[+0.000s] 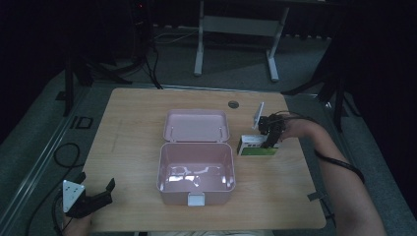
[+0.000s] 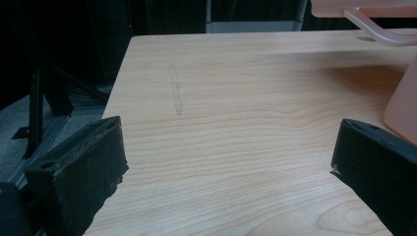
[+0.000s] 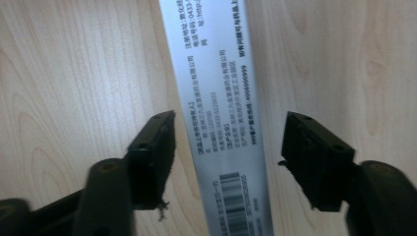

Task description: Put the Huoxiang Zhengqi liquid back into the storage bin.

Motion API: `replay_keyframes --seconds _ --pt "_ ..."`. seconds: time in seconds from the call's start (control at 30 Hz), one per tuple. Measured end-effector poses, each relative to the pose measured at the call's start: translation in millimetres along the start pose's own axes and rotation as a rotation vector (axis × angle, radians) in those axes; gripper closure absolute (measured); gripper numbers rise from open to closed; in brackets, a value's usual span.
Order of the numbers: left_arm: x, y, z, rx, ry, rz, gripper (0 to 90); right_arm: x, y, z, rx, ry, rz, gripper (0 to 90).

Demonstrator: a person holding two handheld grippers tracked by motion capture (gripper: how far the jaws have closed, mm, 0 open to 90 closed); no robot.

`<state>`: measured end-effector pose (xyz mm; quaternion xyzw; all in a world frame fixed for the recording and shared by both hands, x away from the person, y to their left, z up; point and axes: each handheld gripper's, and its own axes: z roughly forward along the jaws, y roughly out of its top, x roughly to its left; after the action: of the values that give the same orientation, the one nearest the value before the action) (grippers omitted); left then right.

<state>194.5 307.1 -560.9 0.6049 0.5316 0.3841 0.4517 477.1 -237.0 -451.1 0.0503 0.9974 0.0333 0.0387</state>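
Note:
An open pink plastic box (image 1: 196,169) with its lid (image 1: 196,125) folded back sits mid-table. Right of it lies a white and green carton (image 1: 256,146). My right gripper (image 1: 269,142) points down over that carton, jaws open on either side of it. In the right gripper view the carton's narrow printed side with a barcode (image 3: 221,113) runs between the two black fingers (image 3: 155,147), with gaps on both sides. My left gripper (image 1: 96,194) rests open at the table's front left corner; its view has bare wood (image 2: 231,147) between its jaws and the pink box's corner (image 2: 401,105) at right.
The wooden table (image 1: 133,128) has a small round grommet (image 1: 233,104) near its far edge. Behind it stand a white desk frame (image 1: 236,34) and dark stands and cables (image 1: 147,59) on grey floor.

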Motion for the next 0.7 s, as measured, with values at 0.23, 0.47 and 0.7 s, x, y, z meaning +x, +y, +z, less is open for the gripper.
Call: replay_keyframes --seconds 0.23,0.47,0.7 --pt "0.0 0.2 0.3 0.004 -0.001 0.001 0.2 -1.3 2.4 6.2 0.011 0.009 -0.029 48.8" --pt "0.6 0.0 0.0 0.002 -0.004 -0.004 0.2 1.1 7.8 12.1 0.028 0.024 -0.060 57.4" --pt "0.5 0.1 0.1 0.003 -0.004 -0.002 0.3 5.6 7.6 8.8 0.031 0.068 -0.056 61.5"
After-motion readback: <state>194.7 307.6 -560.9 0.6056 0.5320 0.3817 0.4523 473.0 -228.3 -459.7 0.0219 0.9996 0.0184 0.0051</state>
